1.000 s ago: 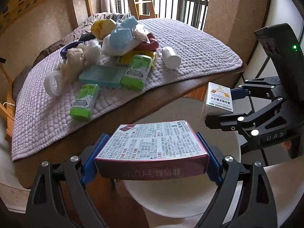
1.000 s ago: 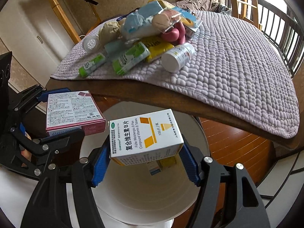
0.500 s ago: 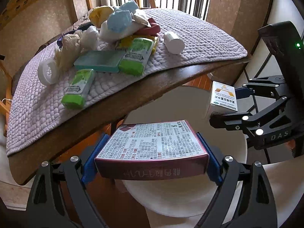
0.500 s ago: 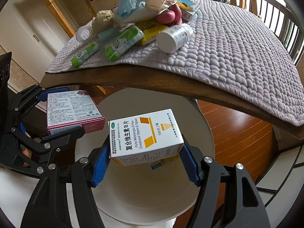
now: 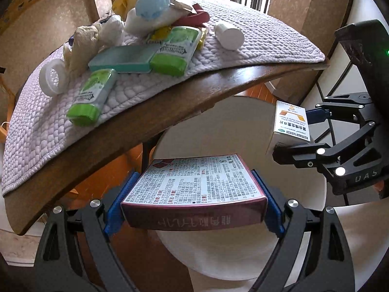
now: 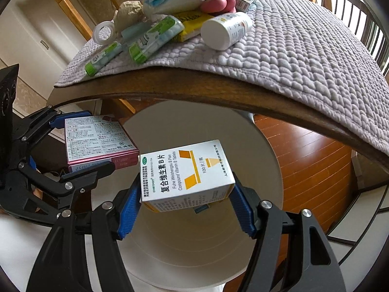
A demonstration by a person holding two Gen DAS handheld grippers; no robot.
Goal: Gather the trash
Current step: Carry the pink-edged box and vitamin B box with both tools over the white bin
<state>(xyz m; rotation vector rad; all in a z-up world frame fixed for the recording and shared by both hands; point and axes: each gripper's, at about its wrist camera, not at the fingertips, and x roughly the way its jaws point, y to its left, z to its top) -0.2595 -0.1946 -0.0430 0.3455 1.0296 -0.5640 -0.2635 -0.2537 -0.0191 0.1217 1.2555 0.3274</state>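
The left claw (image 5: 194, 192) was closed on a flat pink box (image 5: 194, 187). Its 2 blue pads pressed on the box's 2 short sides. The top of the box was white with lots of tiny print. The box was held level, just over the near rim of a big white bin (image 5: 243, 250).

The right claw (image 6: 186, 194) was closed on a white box (image 6: 186, 172) with orange shapes on it. Its blue pads squeezed the box from both sides. This box hung right over the open mouth of the white bin (image 6: 194, 250). Down inside the bin lay a bit of something else, mostly hidden by the box.

The 2 boxes were close together, with the pink box (image 6: 97, 143) to the left of the white one. In the left view, the white box (image 5: 290, 126) and the right claw (image 5: 299, 133) showed at the right side.

The bin stood on the floor, partly under the edge of a wooden tabletop (image 5: 170, 107). A grey bumpy mat (image 6: 304, 48) covered the tabletop. More trash sat in a pile on the mat: a white bottle (image 6: 226, 32) lying on its side, 2 green packs (image 5: 91, 97) (image 5: 175, 51), a flat teal box (image 5: 121, 59), a white ring (image 5: 52, 79), a blue mask (image 5: 152, 4) and some crumpled paper (image 5: 82, 42).
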